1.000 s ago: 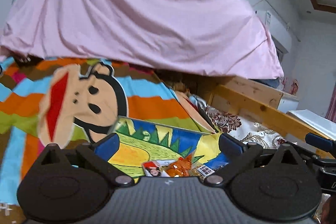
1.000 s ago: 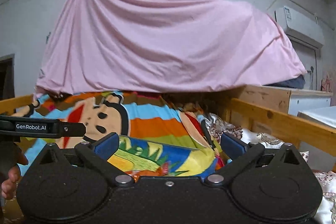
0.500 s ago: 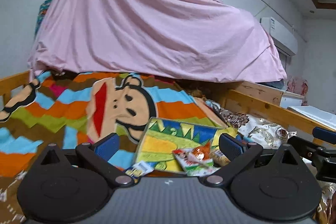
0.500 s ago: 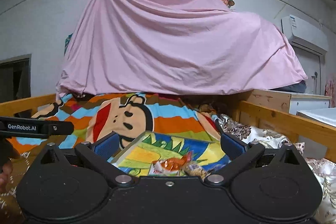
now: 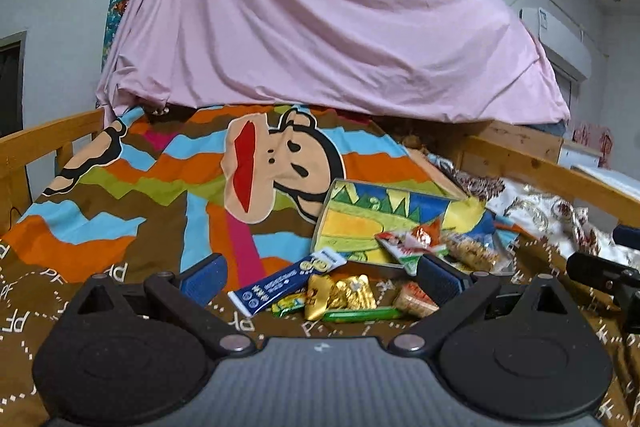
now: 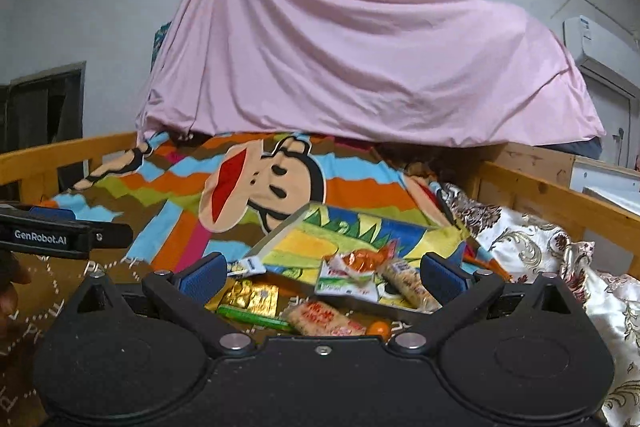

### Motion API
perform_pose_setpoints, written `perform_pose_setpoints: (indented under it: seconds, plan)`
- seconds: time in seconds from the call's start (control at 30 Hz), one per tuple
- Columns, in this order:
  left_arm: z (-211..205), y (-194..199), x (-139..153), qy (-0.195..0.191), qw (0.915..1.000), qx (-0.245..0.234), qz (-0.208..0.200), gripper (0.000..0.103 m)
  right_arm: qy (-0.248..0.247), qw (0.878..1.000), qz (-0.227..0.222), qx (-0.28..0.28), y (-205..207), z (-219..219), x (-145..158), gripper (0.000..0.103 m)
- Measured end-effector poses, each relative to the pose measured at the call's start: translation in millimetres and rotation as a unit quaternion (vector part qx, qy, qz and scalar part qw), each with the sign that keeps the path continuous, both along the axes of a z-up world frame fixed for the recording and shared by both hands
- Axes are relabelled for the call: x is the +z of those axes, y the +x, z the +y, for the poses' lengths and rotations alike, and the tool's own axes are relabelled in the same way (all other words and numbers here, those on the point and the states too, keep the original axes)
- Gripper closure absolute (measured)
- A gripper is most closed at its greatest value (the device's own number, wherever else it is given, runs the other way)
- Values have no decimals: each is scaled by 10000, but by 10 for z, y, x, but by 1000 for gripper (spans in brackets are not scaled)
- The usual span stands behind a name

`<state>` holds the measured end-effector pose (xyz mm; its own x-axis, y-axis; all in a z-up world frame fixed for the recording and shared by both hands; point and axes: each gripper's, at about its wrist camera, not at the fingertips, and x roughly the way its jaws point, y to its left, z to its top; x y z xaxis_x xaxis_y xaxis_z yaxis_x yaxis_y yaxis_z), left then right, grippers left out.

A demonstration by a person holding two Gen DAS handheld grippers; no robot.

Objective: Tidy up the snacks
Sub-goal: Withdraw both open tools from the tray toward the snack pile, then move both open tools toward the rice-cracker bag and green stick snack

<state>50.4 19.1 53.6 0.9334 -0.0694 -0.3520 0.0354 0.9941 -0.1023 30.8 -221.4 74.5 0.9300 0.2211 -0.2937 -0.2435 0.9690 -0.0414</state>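
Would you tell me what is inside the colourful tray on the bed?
The colourful tray holds an orange sweet, a red-and-green packet and a peanut bar; anything beneath them is hidden.

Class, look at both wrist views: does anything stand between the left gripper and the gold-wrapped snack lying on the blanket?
Nothing visible does. The left gripper is open, and the gold-wrapped snack lies on the blanket just beyond its fingertips, beside a blue packet.

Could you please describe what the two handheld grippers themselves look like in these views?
The left gripper and the right gripper look alike: a black body with two round, disc-like housings, black angled linkage arms with silver pivot screws, and two fingers with blue ribbed pads. In the right wrist view, the left one's side bar carries white "GenRobot.AI" lettering. No cables or sleeves show.
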Motion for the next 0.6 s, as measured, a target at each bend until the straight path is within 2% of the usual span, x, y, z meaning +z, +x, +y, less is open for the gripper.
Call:
perform_pose_setpoints:
  seconds: [0.6]
  plan:
    - [133,105,-387,-75,9979,18,649,0,-78,9982,593,8,161,128,-276,1]
